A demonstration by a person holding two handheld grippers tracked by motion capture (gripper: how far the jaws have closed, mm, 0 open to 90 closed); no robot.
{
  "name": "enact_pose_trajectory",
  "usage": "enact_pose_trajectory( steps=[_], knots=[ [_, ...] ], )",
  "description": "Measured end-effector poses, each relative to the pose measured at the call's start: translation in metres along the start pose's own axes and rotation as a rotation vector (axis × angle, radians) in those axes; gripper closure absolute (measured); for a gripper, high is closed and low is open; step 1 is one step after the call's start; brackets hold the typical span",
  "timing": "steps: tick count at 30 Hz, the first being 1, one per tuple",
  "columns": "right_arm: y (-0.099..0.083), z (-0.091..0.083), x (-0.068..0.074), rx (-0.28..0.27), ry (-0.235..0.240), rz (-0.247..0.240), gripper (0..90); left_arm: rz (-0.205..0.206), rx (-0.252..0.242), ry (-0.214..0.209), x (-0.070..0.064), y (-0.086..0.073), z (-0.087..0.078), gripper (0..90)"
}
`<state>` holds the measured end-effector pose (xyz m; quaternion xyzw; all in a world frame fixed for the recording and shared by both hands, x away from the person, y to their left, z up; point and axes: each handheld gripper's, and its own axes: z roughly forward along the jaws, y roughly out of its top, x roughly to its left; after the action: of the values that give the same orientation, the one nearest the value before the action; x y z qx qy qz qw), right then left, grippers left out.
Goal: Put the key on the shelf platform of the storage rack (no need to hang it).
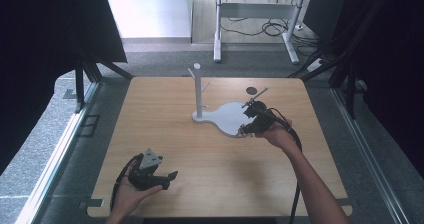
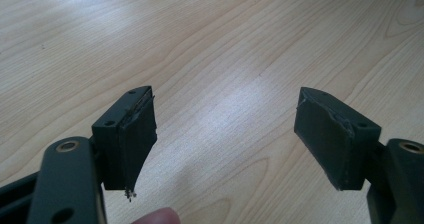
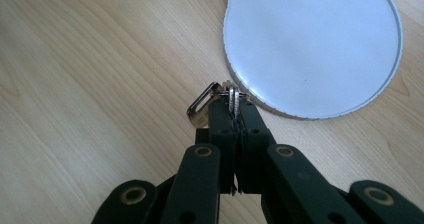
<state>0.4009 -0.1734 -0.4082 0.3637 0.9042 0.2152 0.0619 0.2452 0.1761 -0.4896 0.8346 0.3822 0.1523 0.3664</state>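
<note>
My right gripper (image 1: 243,129) (image 3: 233,110) is shut on a small metal key ring (image 3: 224,95), which has a silvery clip (image 3: 199,105) hanging to its left. It hovers low over the wood, just off the near rim of a white flat base (image 1: 227,115) (image 3: 310,44). From the far left end of that base rises a white post with short side pegs (image 1: 198,91). At the table's near left, my left gripper (image 1: 169,179) (image 2: 225,129) lies in an upturned hand, open and holding nothing, with bare wood between its pads (image 2: 137,144).
The wooden table (image 1: 210,184) stretches wide between the two grippers. A small dark round mark (image 1: 251,90) lies behind the base. Beyond the far edge stands a white desk frame (image 1: 255,14) with cables on the floor. Dark curtains hang on both sides.
</note>
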Motion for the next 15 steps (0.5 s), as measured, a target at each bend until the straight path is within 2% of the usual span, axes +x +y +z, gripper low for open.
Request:
enact_pose_trajectory(
  steps=[6,15],
  knots=[
    [0.005,0.006,-0.007,0.009,-0.001,0.021,88.5,-0.001,-0.001,0.001,0.001,0.0,0.0,25.0],
    [0.016,0.011,-0.019,-0.016,0.015,0.055,88.5,-0.001,0.003,0.0,0.001,0.0,0.001,25.0]
  ],
)
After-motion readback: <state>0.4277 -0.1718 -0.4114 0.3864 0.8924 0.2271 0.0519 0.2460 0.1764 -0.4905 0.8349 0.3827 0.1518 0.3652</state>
